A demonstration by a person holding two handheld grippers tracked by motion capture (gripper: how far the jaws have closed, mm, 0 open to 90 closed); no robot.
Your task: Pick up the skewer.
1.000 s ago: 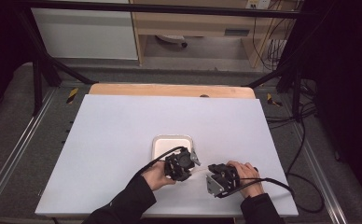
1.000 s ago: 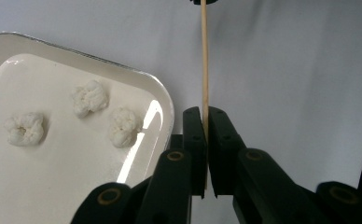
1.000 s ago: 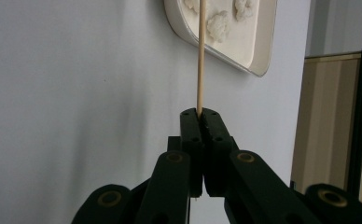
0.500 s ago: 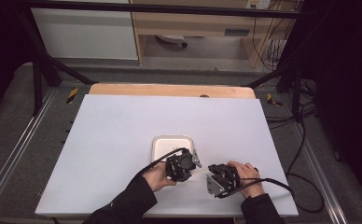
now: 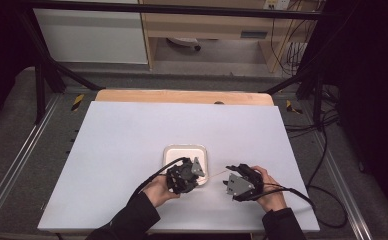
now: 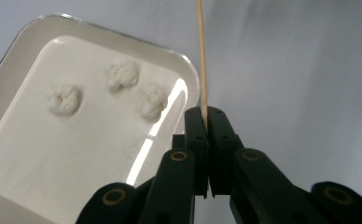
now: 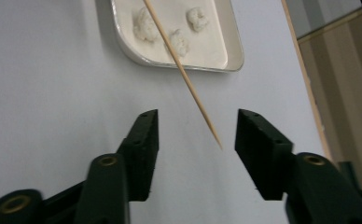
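White tabletop (image 5: 132,150) filled the centre of the high view, wooden strip (image 5: 182,96) along its top edge. Pale cabinet (image 5: 92,35) sat upper left, wooden shelf unit (image 5: 207,25) top centre. Black cables (image 5: 327,145) trailed at the right, dark frame legs (image 5: 42,75) at the left.

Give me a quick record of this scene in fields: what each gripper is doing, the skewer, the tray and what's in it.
left gripper: shut on the wooden skewer
right gripper: jaws have just been opening, skewer tip between them, untouched
skewer: thin, pointed, spans from left gripper toward right
tray: white, rounded corners, on the white table
contents: three white lumps
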